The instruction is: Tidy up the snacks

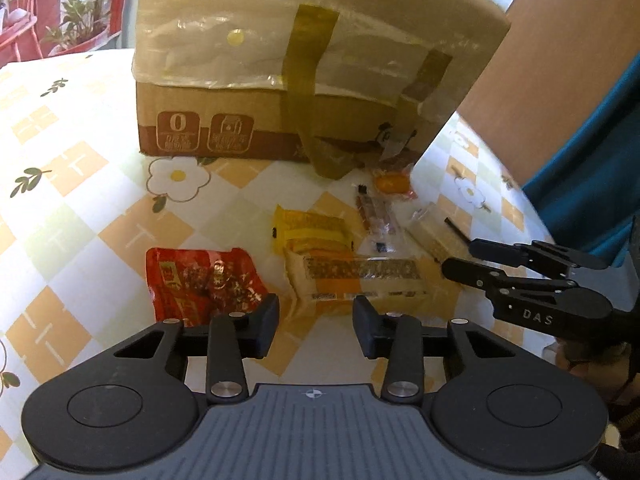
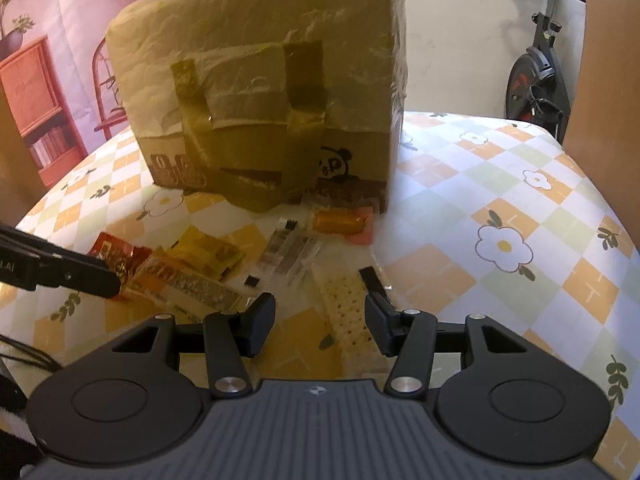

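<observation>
Snacks lie loose on the checked flower tablecloth in front of a tall cardboard box wrapped in plastic film and brown tape; box stands at 12 o'clock in both views, prob. the place the packets are meant to go, tho its opening isn't visible. Packets cluster near box foot, w/in reach of both tools: red foil packet at 9 o'clock of the group, yellow wafer pack mid, long clear-wrapped seeded bar nearest the left tool, small clear sachet and an orange-filled packet right against the box. Left gripper hovers low over the near end of the seeded bar, fingers set part open, a gap showing btwn them; nothing clamped, pads look clear of the wrapper, so it reads as lining up a pick. Right gripper also stands part open; a pale dotted cracker pack runs btwn its fingers, close to the right finger, but can't tell if that pad touches it; left pad is clearly off it, so no firm hold yet. In left view the right tool enters from 3 o'clock.
</observation>
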Motion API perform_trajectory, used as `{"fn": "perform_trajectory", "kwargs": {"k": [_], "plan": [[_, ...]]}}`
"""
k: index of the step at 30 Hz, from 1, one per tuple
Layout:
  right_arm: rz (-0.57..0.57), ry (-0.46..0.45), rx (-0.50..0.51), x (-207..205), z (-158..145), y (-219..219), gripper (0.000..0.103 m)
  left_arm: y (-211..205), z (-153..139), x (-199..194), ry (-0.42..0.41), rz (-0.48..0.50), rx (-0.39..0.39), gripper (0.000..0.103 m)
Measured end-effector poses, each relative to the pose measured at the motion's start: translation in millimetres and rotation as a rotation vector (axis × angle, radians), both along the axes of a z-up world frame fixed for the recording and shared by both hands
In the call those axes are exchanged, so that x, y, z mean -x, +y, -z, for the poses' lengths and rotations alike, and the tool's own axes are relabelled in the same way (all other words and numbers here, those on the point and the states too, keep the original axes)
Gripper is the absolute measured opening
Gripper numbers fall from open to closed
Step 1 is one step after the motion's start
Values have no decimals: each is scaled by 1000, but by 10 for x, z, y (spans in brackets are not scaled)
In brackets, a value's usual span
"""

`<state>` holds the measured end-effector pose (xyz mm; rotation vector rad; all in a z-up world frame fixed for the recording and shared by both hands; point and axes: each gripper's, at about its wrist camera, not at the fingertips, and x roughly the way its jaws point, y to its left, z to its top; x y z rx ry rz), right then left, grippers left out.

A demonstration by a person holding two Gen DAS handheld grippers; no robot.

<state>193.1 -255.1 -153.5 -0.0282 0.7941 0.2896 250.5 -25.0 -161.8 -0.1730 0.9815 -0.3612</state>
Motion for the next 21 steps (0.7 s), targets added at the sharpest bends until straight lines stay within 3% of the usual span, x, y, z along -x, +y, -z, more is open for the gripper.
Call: {"fn": "perform_trajectory", "kwargs": {"k": [21], "plan": [[-117,34,72,36,39,203,53,19,7,18,6,1,18,43]]}}
